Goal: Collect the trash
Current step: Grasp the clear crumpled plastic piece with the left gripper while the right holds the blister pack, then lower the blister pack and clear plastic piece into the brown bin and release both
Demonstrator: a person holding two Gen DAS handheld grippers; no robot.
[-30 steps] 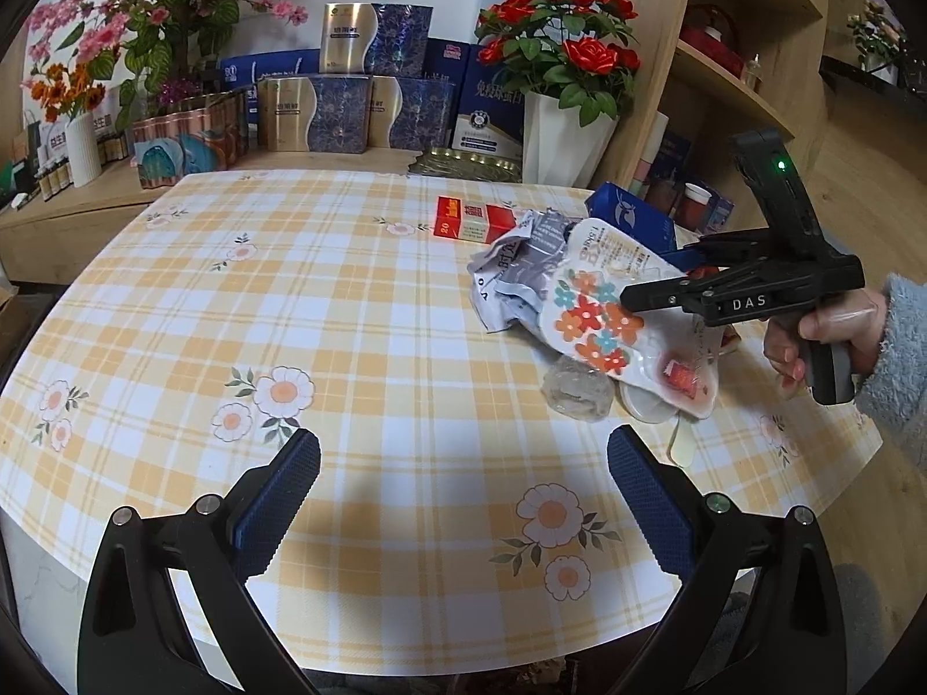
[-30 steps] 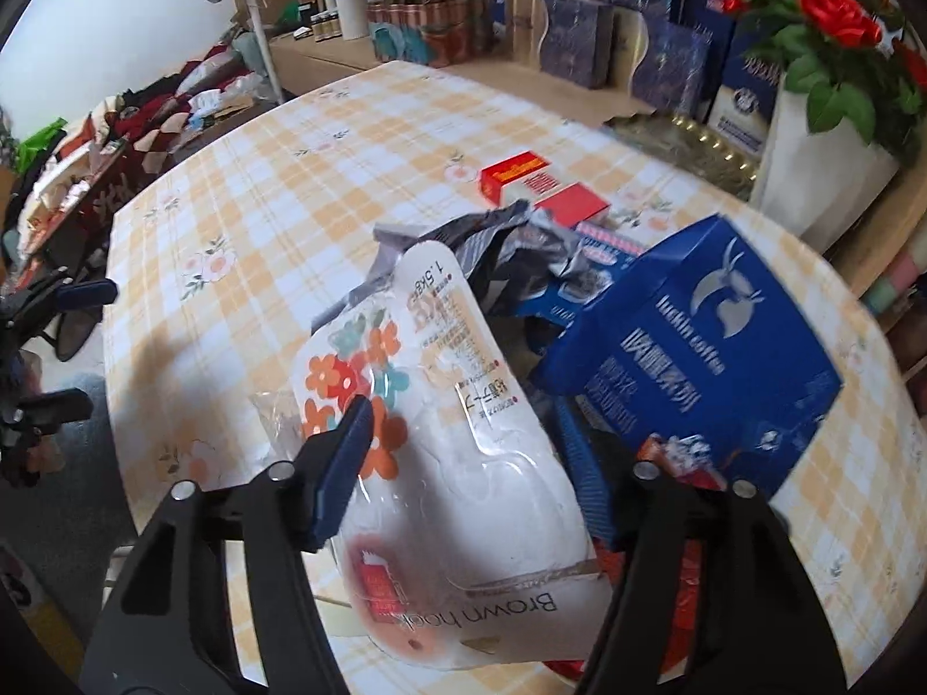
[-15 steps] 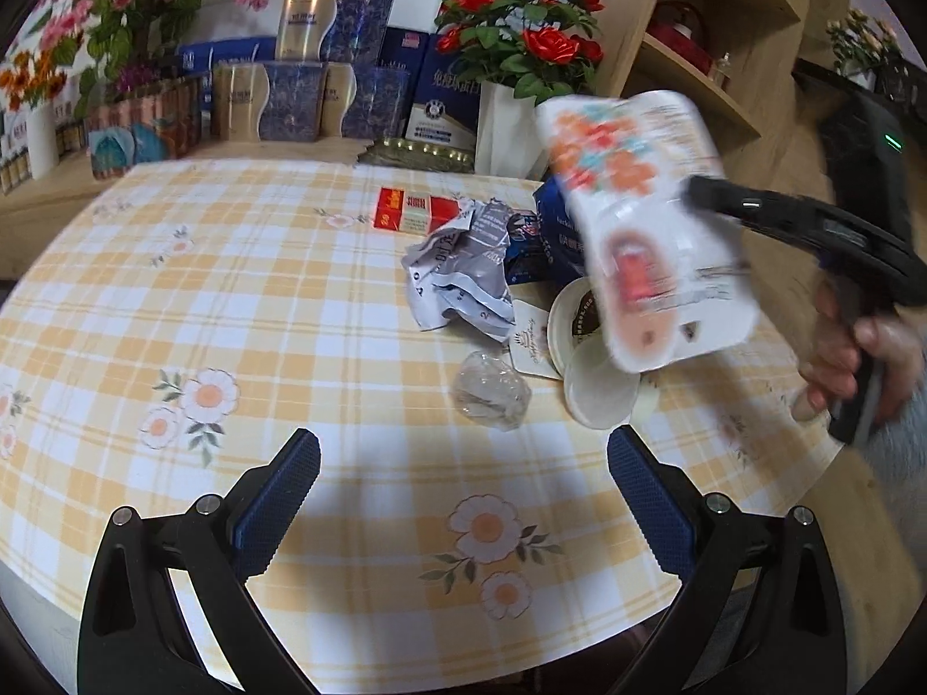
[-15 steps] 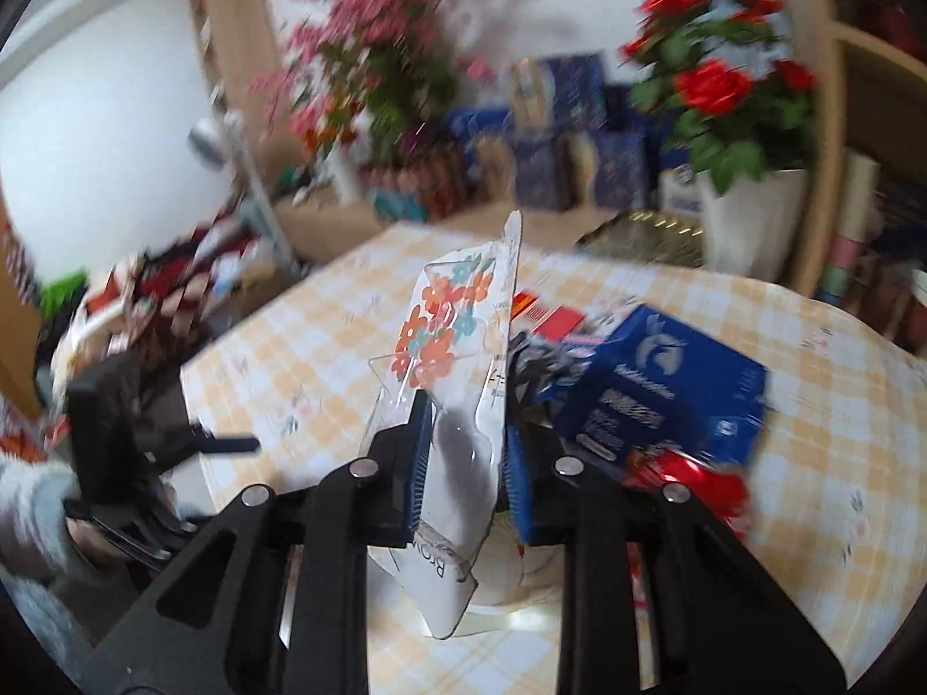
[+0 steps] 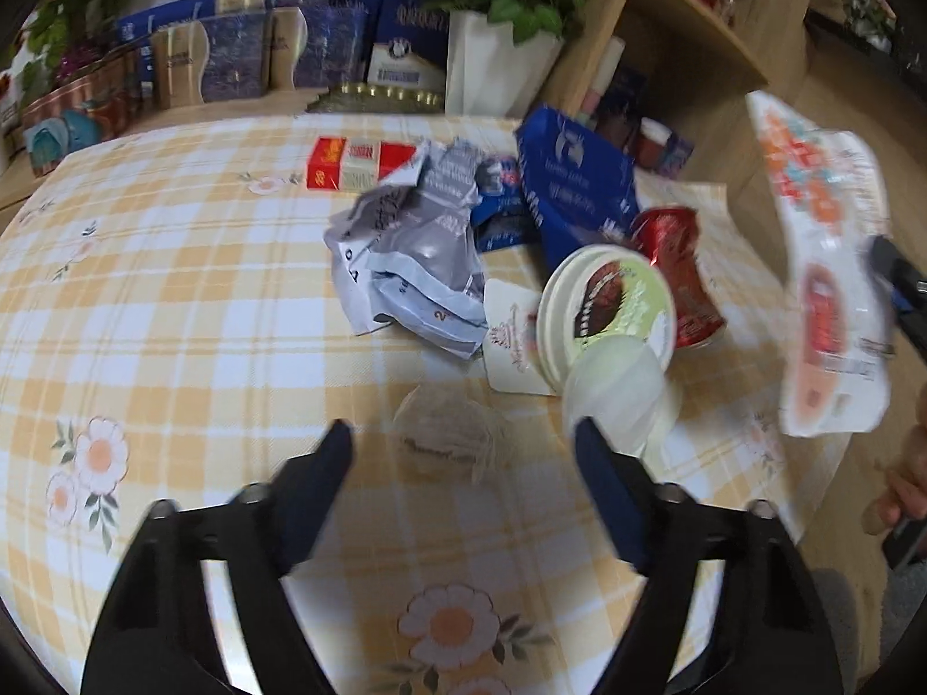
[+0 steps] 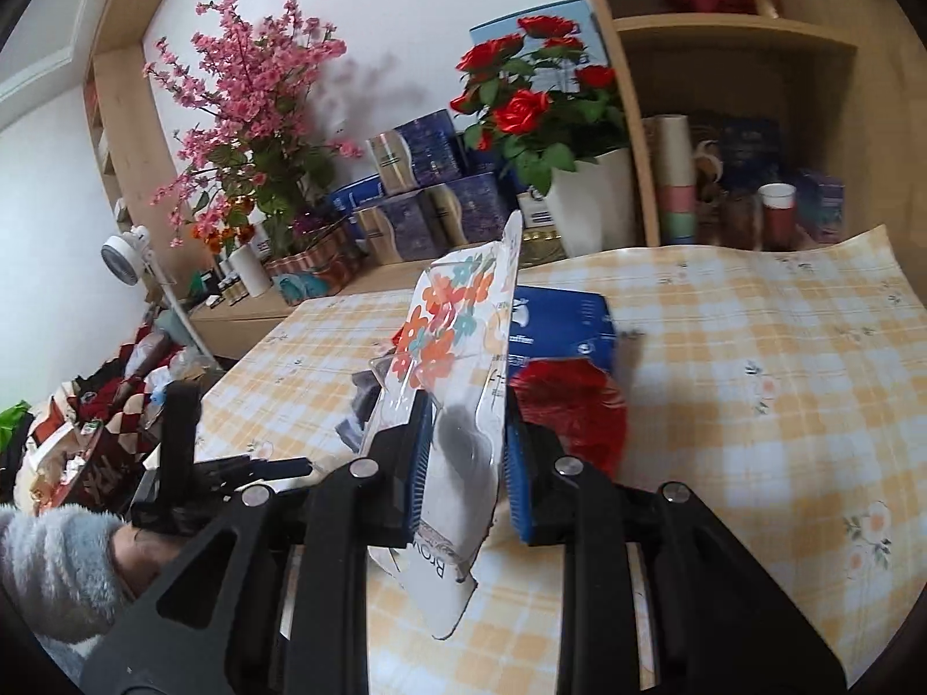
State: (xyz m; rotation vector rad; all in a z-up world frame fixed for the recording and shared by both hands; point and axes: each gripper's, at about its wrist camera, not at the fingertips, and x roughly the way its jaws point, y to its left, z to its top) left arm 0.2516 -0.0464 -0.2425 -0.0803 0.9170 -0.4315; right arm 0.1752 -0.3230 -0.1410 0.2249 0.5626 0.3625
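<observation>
My right gripper [image 6: 466, 440] is shut on a white plastic bag [image 6: 457, 336] printed with orange and teal flowers, held upright above the table. In the left wrist view that bag [image 5: 828, 289] hangs at the far right, off the pile. My left gripper [image 5: 463, 440] is low over the checked tablecloth [image 5: 174, 318], its jaws closing around a clear crumpled plastic wad [image 5: 446, 446] without touching it. Beyond it lie a grey crumpled wrapper [image 5: 411, 255], a red-and-white carton [image 5: 353, 165], a blue box [image 5: 579, 185], a crushed red can [image 5: 678, 272] and a round lidded cup [image 5: 608, 313].
A white vase of red roses [image 5: 492, 63] and stacked gift boxes [image 5: 243, 52] stand behind the table. A wooden shelf unit [image 5: 695, 58] rises at the right. The table's near edge curves just below my left gripper. A heap of clothes [image 6: 104, 399] lies beyond the table's left side.
The right gripper closed on the flowered bag and lifted it up and off the pile to the right. My left gripper moved forward to the clear wad and its jaws narrowed.
</observation>
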